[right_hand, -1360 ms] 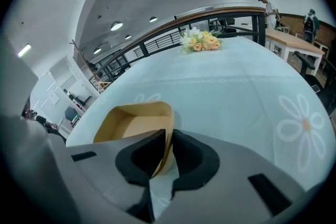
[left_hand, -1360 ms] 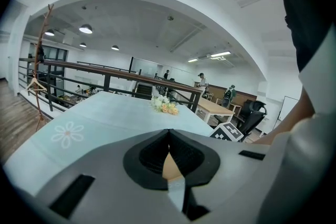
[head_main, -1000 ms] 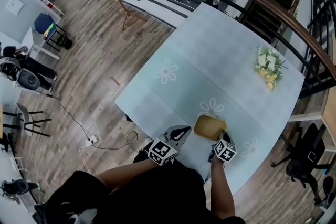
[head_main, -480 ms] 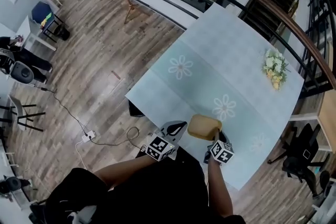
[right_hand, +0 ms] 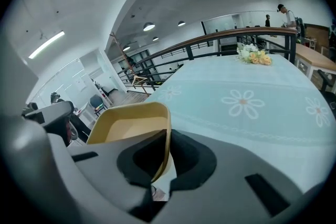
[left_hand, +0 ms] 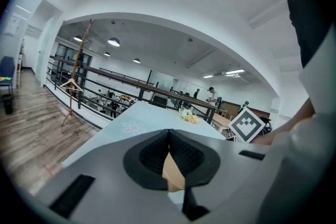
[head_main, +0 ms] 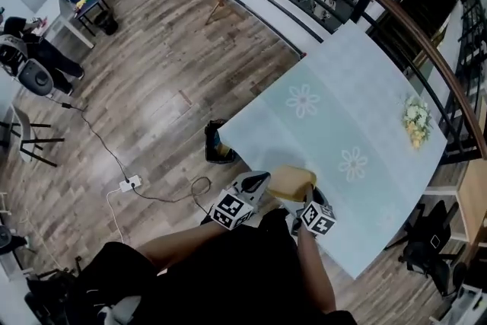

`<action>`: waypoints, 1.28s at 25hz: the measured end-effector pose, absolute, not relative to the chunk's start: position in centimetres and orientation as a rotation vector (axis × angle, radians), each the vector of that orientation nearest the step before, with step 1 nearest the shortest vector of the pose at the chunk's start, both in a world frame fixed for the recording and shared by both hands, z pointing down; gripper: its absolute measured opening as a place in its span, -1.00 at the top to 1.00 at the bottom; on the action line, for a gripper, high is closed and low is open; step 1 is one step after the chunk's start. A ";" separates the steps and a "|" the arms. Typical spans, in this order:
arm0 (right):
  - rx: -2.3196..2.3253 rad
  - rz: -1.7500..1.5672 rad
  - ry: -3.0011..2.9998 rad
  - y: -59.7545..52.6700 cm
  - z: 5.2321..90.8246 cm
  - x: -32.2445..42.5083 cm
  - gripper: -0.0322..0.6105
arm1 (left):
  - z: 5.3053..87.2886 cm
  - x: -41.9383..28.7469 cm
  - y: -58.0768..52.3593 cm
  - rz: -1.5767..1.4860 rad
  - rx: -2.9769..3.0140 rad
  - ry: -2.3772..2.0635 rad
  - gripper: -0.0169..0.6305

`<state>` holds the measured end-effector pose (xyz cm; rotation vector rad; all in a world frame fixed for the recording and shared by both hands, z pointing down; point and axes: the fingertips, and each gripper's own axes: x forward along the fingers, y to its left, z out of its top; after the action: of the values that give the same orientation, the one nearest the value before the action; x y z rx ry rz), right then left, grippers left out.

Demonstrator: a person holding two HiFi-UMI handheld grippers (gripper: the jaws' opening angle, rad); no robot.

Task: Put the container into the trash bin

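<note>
Tan shallow plastic container [head_main: 293, 180] pinched from two sides over the near edge of the pale blue flower-print table [head_main: 342, 110], with the bin off at ten o'clock.

Its long axis runs roughly nine to three in the head view. The left gripper [head_main: 259, 180] is closed thin on the nine o'clock end, and the right gripper [head_main: 309, 195] is clamped narrow on the side wall near five o'clock. The dark trash bin [head_main: 216, 144] stands on the wood floor just beside the table's corner, at about ten o'clock from the container and lower. The left gripper is the nearer one, so the carry probably leads with that side, out past the table edge and down.
</note>
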<state>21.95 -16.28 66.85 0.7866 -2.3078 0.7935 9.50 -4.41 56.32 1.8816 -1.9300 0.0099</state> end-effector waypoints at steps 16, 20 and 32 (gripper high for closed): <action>0.403 0.684 -2.372 -3.3 65.3 4.6 0.78 | 55.3 -1.6 11.5 -0.104 1.582 -2.236 0.90; 0.322 0.688 -2.366 -1.2 65.9 2.1 0.78 | 55.4 -3.6 13.3 -0.125 1.519 -2.285 0.90; 0.212 0.720 -2.355 -0.9 66.5 -7.5 0.78 | 56.0 -12.6 13.1 -0.110 1.423 -2.312 0.91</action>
<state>-7.49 -0.95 66.51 0.2117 -2.3553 0.7201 -12.56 13.08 56.02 1.4225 -2.3125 -0.1098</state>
